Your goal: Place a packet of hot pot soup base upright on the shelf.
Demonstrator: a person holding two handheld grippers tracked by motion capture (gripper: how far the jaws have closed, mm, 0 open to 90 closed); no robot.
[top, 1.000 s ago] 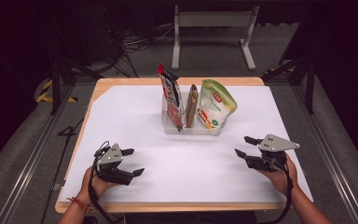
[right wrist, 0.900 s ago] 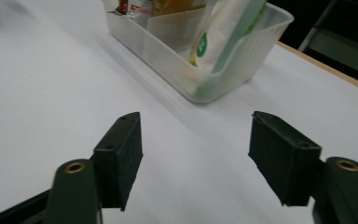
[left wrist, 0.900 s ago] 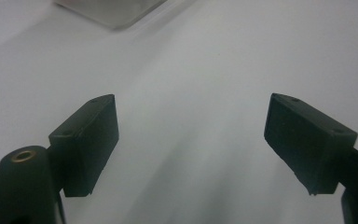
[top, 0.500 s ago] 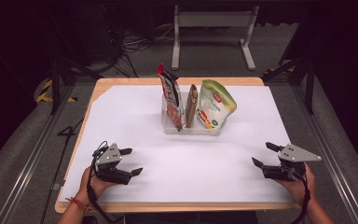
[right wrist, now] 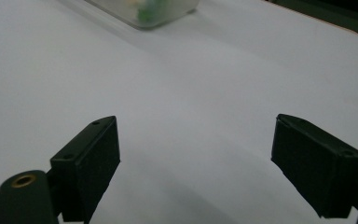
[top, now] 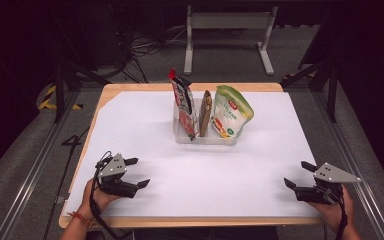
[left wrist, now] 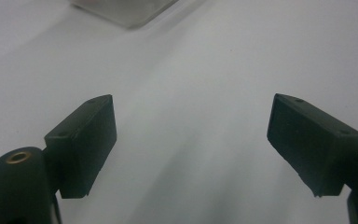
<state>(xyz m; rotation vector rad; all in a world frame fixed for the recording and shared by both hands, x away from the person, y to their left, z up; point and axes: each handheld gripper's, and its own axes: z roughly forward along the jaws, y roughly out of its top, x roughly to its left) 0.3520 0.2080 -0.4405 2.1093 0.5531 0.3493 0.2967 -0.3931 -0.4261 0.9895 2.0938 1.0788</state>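
A clear plastic bin (top: 205,136) stands mid-table on the white sheet. Upright in it are a red snack bag (top: 184,107), a thin brown packet (top: 206,112) and a green-and-white pouch (top: 230,111). My left gripper (top: 137,172) rests open near the front left edge, nothing between its jaws (left wrist: 191,140). Near the front right edge my right gripper (top: 297,173) is open and empty; its jaws have just been opening. The right gripper view (right wrist: 196,158) has bare white sheet between the jaws and the bin's corner (right wrist: 144,11) at the top.
A white sheet (top: 145,125) covers the wooden table (top: 130,86). The table edge lies just behind both hands. A metal stand (top: 227,25) and cables lie on the dark floor beyond the table.
My right gripper has drawn back from the table's middle toward the front right edge, and its jaws have spread wider. The left gripper has stayed put.
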